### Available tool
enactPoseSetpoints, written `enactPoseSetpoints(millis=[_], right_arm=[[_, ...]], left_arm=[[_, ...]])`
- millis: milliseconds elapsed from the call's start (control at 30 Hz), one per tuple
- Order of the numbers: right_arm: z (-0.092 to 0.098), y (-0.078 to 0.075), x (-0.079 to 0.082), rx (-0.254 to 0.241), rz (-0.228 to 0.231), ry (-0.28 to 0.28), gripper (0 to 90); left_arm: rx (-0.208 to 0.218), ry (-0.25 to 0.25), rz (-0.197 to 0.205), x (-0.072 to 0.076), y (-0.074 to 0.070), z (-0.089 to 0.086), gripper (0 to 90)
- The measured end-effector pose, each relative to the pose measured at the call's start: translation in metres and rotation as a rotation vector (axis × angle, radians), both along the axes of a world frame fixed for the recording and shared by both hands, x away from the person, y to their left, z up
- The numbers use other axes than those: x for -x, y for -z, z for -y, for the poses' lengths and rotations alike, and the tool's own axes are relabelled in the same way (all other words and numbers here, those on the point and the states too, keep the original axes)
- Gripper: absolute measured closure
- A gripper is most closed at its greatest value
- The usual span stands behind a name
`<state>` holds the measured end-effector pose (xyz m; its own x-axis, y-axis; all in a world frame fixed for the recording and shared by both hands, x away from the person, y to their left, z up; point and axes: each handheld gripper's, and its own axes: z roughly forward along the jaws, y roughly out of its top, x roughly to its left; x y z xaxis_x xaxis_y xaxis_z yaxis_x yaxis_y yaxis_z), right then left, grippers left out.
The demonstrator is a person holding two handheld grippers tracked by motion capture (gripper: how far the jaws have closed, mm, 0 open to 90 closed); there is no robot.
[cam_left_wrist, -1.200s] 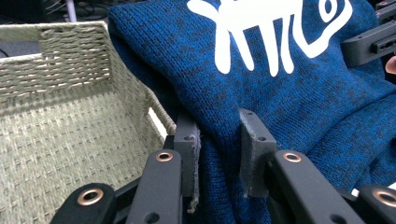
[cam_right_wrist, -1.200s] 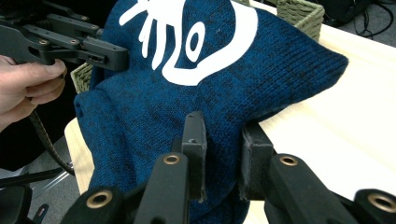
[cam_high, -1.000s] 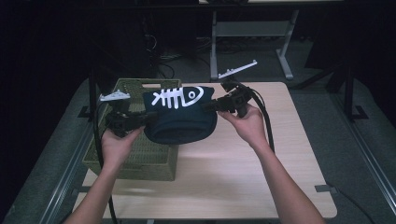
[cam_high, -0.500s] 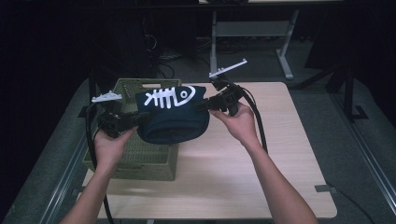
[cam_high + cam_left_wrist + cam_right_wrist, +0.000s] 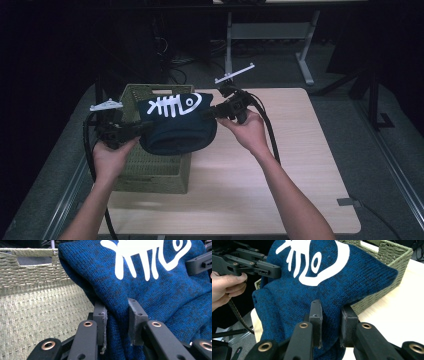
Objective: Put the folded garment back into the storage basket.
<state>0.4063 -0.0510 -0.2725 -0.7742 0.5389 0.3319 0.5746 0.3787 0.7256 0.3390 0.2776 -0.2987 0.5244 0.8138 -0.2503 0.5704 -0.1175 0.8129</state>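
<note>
A folded dark blue knit garment [image 5: 175, 125] with a white fish-skeleton print hangs in the air between both grippers, over the right half of a woven green basket [image 5: 150, 170]. My left gripper [image 5: 137, 131] is shut on the garment's left edge; in the left gripper view the blue knit [image 5: 160, 290] is pinched between the pads [image 5: 101, 320]. My right gripper [image 5: 212, 112] is shut on the right edge, and the right gripper view has the knit [image 5: 317, 290] bunched between its two jaws, with the other gripper [image 5: 249, 263] farther off.
The basket [image 5: 37, 302] stands at the left side of a light wooden table [image 5: 280, 165]; its rim [image 5: 392, 255] lies just behind the garment. Table legs and cables stand in the dark beyond the far edge. Black cables trail from both grippers.
Both hands have carried the garment leftward, from over the table's middle to above the basket. The grips have not changed.
</note>
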Motion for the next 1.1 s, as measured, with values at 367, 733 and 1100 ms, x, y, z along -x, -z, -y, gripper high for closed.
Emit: enactPoseSetpoints(millis=[367, 733, 1100], right_arm=[[-0.018, 0.004, -0.005, -0.014, -0.010, -0.006, 75.4], [-0.036, 0.010, -0.011, -0.022, -0.012, -0.016, 75.2], [-0.055, 0.017, -0.015, -0.014, -0.021, -0.027, 75.1]], left_arm=[[-0.011, -0.029, -0.002, 0.001, 0.000, -0.014, 72.0], [-0.022, -0.067, -0.009, 0.002, 0.003, -0.031, 72.1], [-0.042, -0.093, -0.015, 0.004, 0.009, -0.045, 71.9]])
